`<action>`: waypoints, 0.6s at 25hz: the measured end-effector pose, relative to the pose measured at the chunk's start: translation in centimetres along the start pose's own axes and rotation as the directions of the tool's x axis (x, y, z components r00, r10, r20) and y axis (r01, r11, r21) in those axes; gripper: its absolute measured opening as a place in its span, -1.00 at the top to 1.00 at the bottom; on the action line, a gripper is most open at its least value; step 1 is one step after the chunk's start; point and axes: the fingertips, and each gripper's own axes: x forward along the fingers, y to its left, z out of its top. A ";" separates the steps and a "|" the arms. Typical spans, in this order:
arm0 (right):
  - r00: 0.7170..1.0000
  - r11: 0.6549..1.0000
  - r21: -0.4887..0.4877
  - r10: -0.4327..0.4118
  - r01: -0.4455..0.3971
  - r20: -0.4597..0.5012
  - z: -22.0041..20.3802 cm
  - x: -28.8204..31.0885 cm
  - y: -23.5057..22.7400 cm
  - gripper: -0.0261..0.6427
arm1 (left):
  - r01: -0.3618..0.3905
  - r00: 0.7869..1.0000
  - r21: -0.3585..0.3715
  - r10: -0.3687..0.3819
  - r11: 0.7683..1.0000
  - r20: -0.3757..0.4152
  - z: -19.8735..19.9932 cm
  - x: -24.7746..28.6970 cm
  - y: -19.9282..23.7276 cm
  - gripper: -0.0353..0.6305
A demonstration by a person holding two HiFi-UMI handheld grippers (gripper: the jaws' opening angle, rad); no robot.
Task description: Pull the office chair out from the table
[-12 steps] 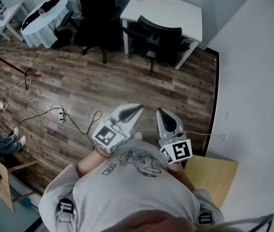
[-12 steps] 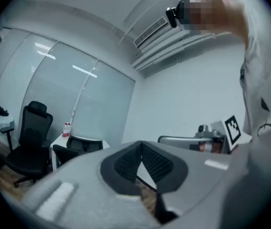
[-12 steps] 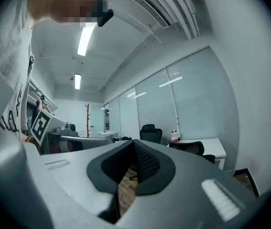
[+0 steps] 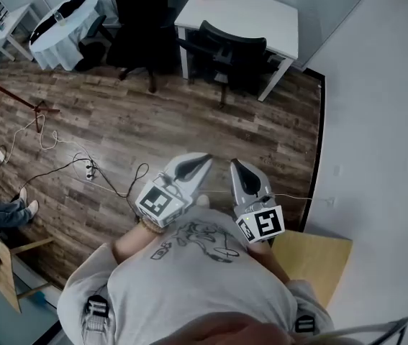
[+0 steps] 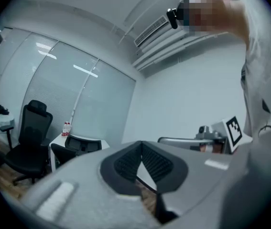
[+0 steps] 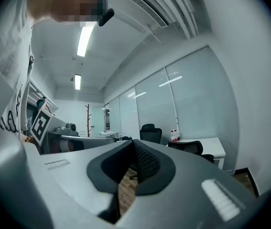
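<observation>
- My left tool (image 4: 200,162) has its jaws pressed together with nothing between them. It is held level in front of my chest.
- My right tool (image 4: 237,167) is the same: jaws together, empty, and just beside the left one.
- Below both tools there is only the wooden floor (image 4: 189,113), and neither tool touches anything.
- The office chair (image 4: 229,52) stands well apart from me on the far side of the room. It is tucked against the near edge of the white bench (image 4: 261,13), with its backrest towards me.
- A taller black chair (image 4: 142,20) stands just beside the bench's left end. I take the lower one at the bench as my target.
- By my reading, none of the task is done yet, since the chair sits where it belongs at the bench.
- What's left is everything: cross the floor, open a tool, grip the backrest or an armrest, and draw the chair back clear of the bench.
</observation>
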 end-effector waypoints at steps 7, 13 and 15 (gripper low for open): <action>1.000 1.000 -0.005 0.013 -0.013 0.000 -0.1 -1.5 -2.0 0.90 | -0.015 1.000 0.016 0.015 1.000 -0.003 -0.7 2.0 -1.2 0.89; 1.000 1.000 0.006 0.028 -0.028 -0.003 -0.8 -2.4 -3.0 0.90 | -0.038 0.999 0.012 0.038 0.999 -0.011 -1.5 2.9 -2.1 0.89; 0.999 0.999 0.010 0.035 -0.035 -0.005 -0.9 -2.3 -3.1 0.90 | -0.038 0.999 0.012 0.038 0.999 -0.008 -1.6 2.9 -2.0 0.89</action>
